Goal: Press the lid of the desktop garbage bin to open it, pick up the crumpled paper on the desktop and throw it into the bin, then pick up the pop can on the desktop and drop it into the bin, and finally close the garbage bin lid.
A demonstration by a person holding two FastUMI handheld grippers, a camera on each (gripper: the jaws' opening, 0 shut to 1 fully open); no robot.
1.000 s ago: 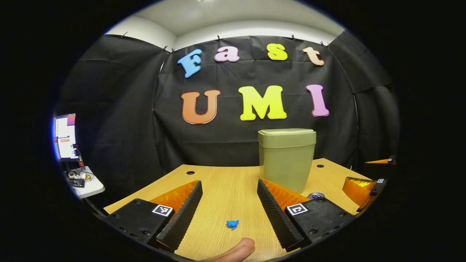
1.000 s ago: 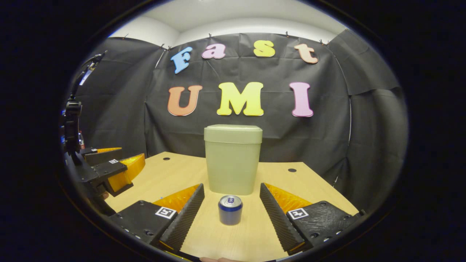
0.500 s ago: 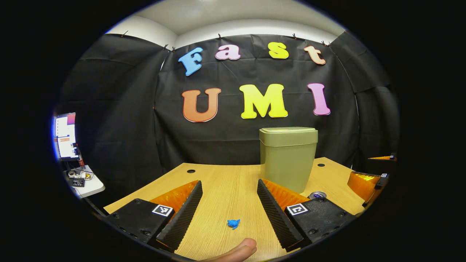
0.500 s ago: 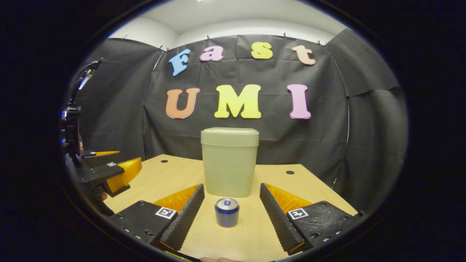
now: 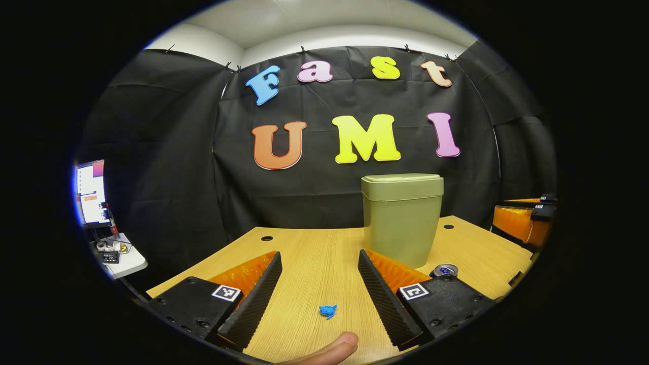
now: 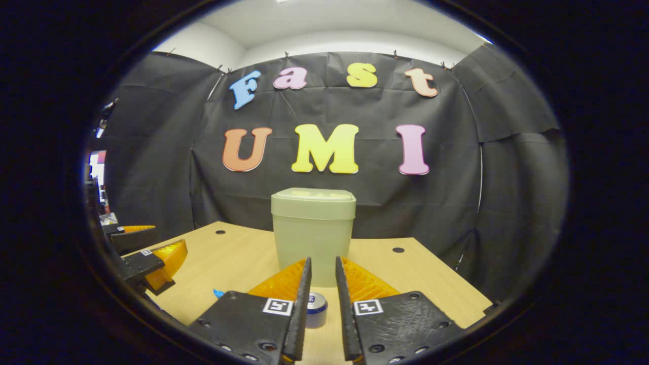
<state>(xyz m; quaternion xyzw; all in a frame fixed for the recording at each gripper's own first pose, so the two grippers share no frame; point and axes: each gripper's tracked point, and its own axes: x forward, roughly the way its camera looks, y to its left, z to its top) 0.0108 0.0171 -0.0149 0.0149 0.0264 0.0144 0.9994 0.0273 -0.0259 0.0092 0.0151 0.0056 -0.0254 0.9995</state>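
The left hand-held gripper [image 5: 319, 284] hangs wide open over the worktop [image 5: 314, 253], crumpled blue paper [image 5: 327, 311] lying between its fingers. The right hand-held gripper [image 6: 320, 299] is narrowed to a slim gap, holding nothing, above the pop can [image 6: 317, 310] standing before the lidded green bin [image 6: 312, 230].

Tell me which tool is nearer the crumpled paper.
Left. The crumpled paper lies on the desk just ahead of the open left tool, between its fingers. The right tool points at the bin, with the paper off to its left.
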